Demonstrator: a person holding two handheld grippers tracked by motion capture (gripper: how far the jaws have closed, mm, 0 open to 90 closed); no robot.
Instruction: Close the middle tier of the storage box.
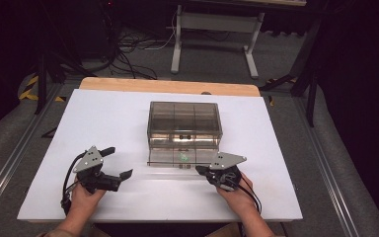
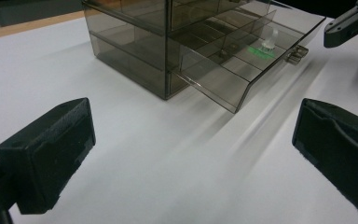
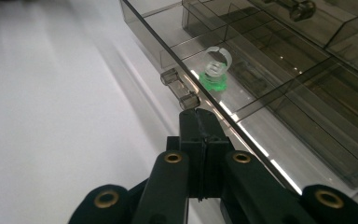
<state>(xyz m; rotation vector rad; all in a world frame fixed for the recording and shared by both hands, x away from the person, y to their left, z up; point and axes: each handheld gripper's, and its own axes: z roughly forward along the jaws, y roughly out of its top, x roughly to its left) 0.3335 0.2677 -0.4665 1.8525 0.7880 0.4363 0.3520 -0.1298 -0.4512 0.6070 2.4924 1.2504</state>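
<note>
Touching drawer handle | right gripper fingers closed, empty

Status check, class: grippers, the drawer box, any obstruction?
Left gripper open, idle. Right gripper shut, at handle of pulled-out drawer; green-based ring inside. No obstruction.

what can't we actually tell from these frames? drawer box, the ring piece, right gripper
- Ring piece: clear ring on a green base; in the high view it is a tiny green speck, shape unreadable.
- Dark item in the box: cut off by the top edge of the right gripper view, blurred through smoked plastic.
- Right gripper versus drawer handle: jaws shut, tips right beside it; touching or apart is unclear.
- Box's far side: hidden by its own walls.
</note>
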